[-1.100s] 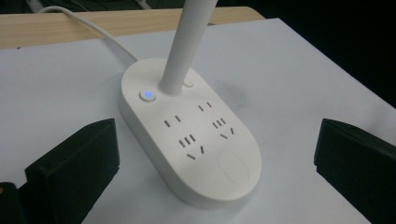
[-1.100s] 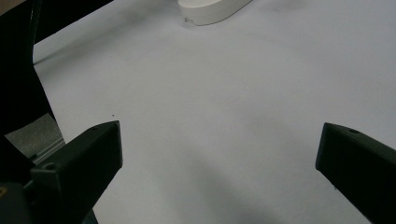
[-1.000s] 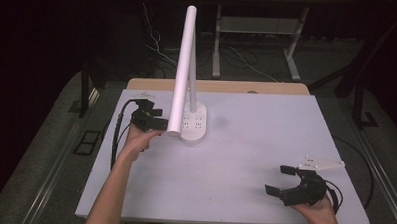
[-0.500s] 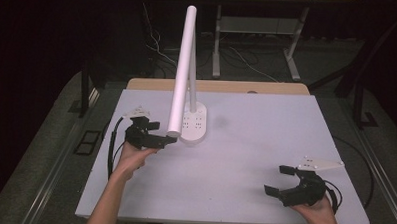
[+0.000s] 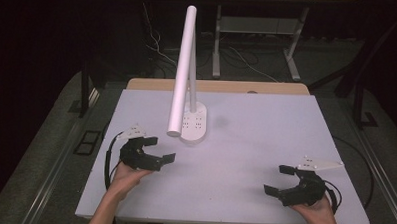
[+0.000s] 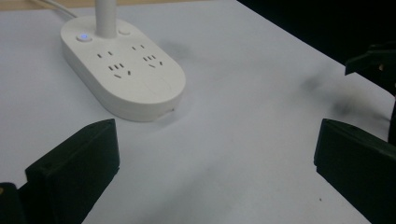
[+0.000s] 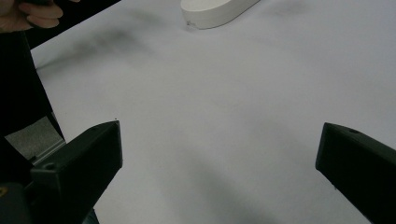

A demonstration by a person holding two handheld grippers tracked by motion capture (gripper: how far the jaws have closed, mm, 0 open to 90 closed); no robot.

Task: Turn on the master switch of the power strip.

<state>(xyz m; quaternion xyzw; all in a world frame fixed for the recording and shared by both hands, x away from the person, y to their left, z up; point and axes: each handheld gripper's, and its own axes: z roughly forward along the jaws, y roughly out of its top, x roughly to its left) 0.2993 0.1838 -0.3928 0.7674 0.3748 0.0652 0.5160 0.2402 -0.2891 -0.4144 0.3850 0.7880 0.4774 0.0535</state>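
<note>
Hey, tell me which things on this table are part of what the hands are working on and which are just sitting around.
Part of the work:
- white desk lamp with its socket base
- left gripper, open, nearest the base
- right gripper, open

Just there:
- table
- cables on the floor behind

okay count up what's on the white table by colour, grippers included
White: 1, the desk lamp with its socket base.
Black: 2, the left gripper and the right gripper, both open.
Total: 3 on the table.
</note>
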